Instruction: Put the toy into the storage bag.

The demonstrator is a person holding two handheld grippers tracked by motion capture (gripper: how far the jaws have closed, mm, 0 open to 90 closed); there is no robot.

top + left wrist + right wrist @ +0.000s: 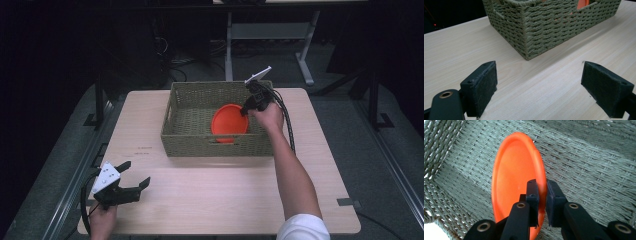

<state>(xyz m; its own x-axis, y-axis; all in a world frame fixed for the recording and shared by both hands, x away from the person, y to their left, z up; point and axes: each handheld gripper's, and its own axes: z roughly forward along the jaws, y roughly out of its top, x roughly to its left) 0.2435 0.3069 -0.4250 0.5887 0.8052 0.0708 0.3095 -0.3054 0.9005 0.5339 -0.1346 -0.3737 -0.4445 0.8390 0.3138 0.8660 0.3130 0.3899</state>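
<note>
Right gripper (pixel 541 195) nearest us, jaws clamped on the plate (pixel 516 180) rim, plate tilted on edge inside the basket (pixel 190 100), near its front right. We judge the plate sits left of the pinch and must go flat. Left gripper (pixel 131 180) spread wide, holding nothing, far off over the table (pixel 225 195).

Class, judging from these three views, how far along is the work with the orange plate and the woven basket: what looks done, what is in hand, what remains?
Done: the orange plate is already inside the woven basket, tilted on edge. In hand: the right gripper is clamped on the plate's rim. Left: whether it is going in or coming out cannot be told; either way it is not yet released. The left gripper is open above the table, holding nothing.
</note>
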